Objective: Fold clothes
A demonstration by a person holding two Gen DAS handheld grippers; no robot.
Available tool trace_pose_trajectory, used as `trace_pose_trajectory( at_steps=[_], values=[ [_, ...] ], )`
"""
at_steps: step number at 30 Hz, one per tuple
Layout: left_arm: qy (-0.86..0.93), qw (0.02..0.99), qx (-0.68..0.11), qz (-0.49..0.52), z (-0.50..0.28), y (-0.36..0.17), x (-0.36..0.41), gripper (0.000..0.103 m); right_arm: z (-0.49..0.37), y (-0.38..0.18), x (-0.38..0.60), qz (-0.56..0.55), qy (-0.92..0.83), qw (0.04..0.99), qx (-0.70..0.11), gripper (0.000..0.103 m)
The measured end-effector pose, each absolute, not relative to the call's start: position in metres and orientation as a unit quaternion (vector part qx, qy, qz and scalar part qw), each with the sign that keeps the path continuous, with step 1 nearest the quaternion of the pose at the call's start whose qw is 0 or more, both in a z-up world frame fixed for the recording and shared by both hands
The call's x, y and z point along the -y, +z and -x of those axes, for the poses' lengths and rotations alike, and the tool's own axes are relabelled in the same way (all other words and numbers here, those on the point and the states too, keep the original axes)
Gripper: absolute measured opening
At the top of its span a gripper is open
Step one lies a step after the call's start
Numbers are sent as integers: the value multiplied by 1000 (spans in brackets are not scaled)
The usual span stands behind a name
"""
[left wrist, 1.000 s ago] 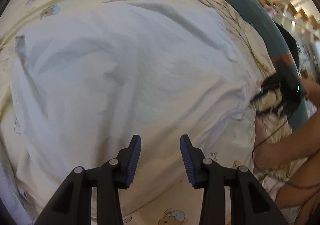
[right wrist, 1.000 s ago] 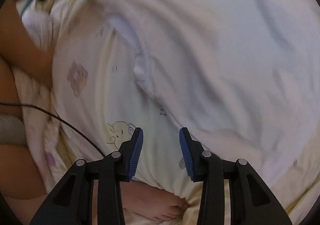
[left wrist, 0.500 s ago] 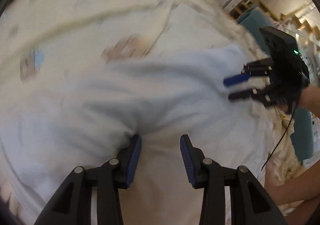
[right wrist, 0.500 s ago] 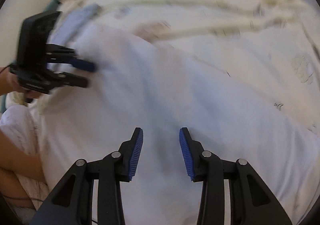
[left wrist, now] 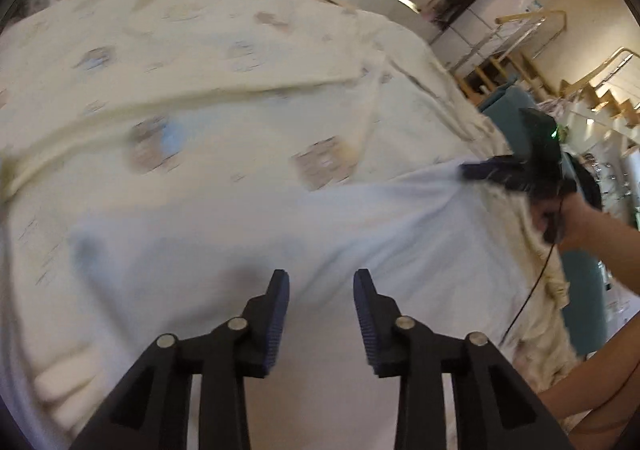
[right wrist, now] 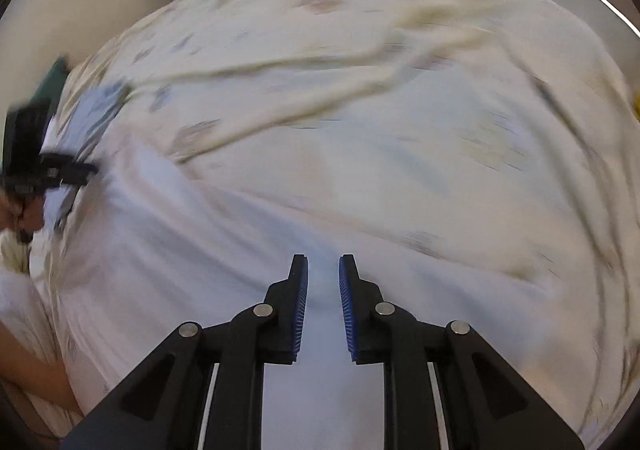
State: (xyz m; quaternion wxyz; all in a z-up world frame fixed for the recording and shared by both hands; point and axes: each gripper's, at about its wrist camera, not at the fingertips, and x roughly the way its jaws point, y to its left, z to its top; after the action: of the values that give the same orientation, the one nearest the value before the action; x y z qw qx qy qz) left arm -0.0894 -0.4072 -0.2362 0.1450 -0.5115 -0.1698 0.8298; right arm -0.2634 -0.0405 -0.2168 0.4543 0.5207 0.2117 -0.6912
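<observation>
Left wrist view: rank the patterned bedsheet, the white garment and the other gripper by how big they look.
1. patterned bedsheet, largest.
2. white garment, though nearness to the camera inflates it.
3. right gripper, smallest, far off at the garment's edge.

Each tool is built from matte black plastic linkage arms joined by round silver pivot screws, two per side. The left tool carries two fingers faced with ribbed dark-blue pads; the right tool has brighter blue ribbed pads. A green indicator light glows on the right tool's black housing, and a thin black cable hangs below it.
</observation>
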Motion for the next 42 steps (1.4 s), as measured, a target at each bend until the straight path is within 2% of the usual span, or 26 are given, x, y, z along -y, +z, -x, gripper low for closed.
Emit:
trace_pose_trajectory(
  at_steps=[3,5,6,8,9,10,11,13,16,17,20,23,26,28,30,31,36,42],
  values=[
    [832,96,98,538,120,-250,387,36,236,-228,84,-511,-667,469,-270,18],
    [816,56,77,570,127,-267,392,37,246,-248,71,-543,-652,430,-308,17],
    [812,39,74,578,126,-273,398,37,256,-252,61,-551,-661,408,-305,12],
    [807,-1,58,588,119,-276,407,37,280,-252,28,-561,-687,359,-291,11],
    [807,-24,45,588,112,-273,409,37,286,-248,12,-555,-700,328,-308,13],
    [807,-48,32,588,105,-270,412,37,291,-244,-4,-548,-711,297,-326,22],
    [806,-49,49,588,98,-266,413,41,296,-239,-28,-546,-721,257,-341,22],
    [803,-49,85,587,85,-259,417,45,300,-227,-67,-573,-726,245,-291,23],
    [798,-48,139,585,66,-247,423,47,274,-186,-119,-557,-755,261,-227,22],
    [802,-31,151,577,63,-234,417,52,261,-175,-134,-555,-761,266,-204,22],
    [814,22,142,562,62,-204,392,60,220,-146,-180,-549,-779,274,-133,22],
    [817,72,95,564,68,-186,347,68,182,-140,-213,-555,-782,281,-41,23],
    [817,112,46,564,73,-172,309,77,147,-143,-224,-556,-782,281,-15,25],
    [816,135,15,562,78,-167,285,78,124,-150,-231,-551,-785,282,-1,39],
    [814,158,-18,559,89,-167,253,78,103,-158,-242,-548,-785,289,10,86],
    [812,167,-26,559,94,-168,240,78,92,-163,-248,-546,-786,290,12,89],
    [793,229,-64,562,121,-181,179,78,79,-207,-262,-556,-773,302,57,88],
    [770,297,-122,551,176,-203,118,78,92,-244,-282,-555,-757,308,154,88]
  ],
)
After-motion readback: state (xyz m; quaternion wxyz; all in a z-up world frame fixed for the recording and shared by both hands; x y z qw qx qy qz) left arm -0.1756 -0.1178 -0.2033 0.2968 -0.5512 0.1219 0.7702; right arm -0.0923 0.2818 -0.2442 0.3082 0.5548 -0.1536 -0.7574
